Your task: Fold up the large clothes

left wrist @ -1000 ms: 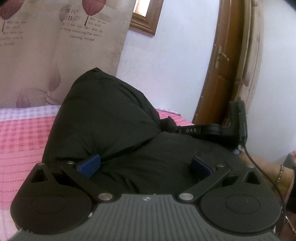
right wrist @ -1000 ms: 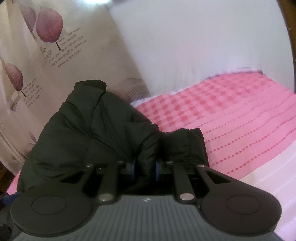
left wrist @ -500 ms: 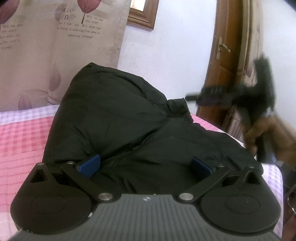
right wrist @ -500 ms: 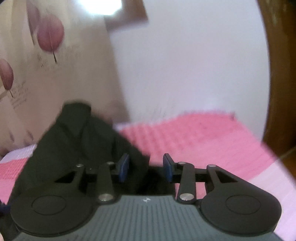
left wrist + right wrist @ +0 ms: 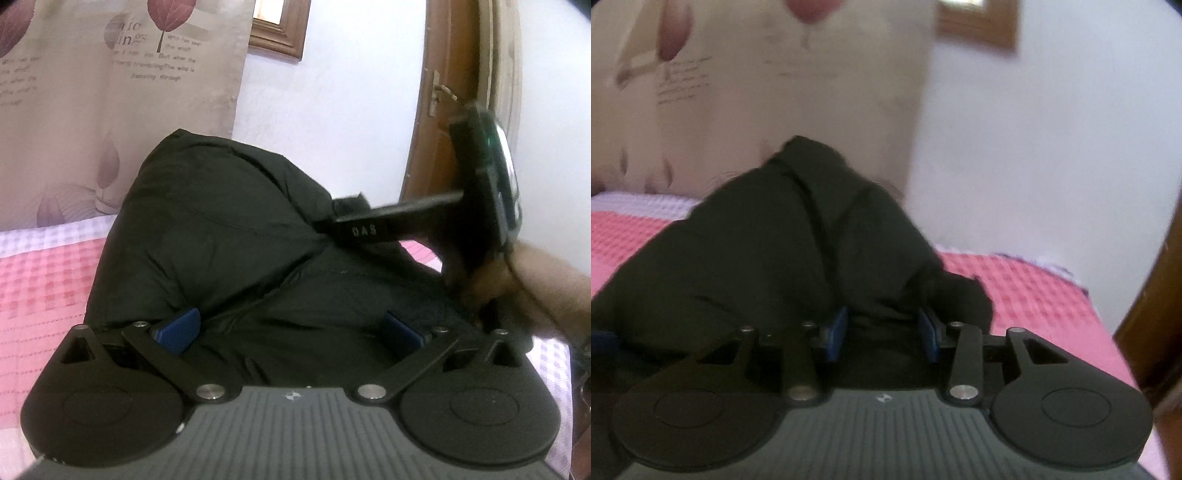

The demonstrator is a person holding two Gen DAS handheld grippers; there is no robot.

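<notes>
Left wrist: right tongs [image 5: 354, 210] level above black jacket [image 5: 229, 236].

A bed [image 5: 48, 280] is carrying everything here, and a pink checked cover with dotted stripes is lying spread over it. A pale lilac checked band [image 5: 55, 232] is running along the far edge of the bed, beyond the jacket. A bulky black padded jacket [image 5: 221, 229] is lying directly on the cover, bunched into a high mound. Pink cover is showing on both sides of the jacket [image 5: 1027, 295], and the jacket's near part is spreading low and flat.
</notes>
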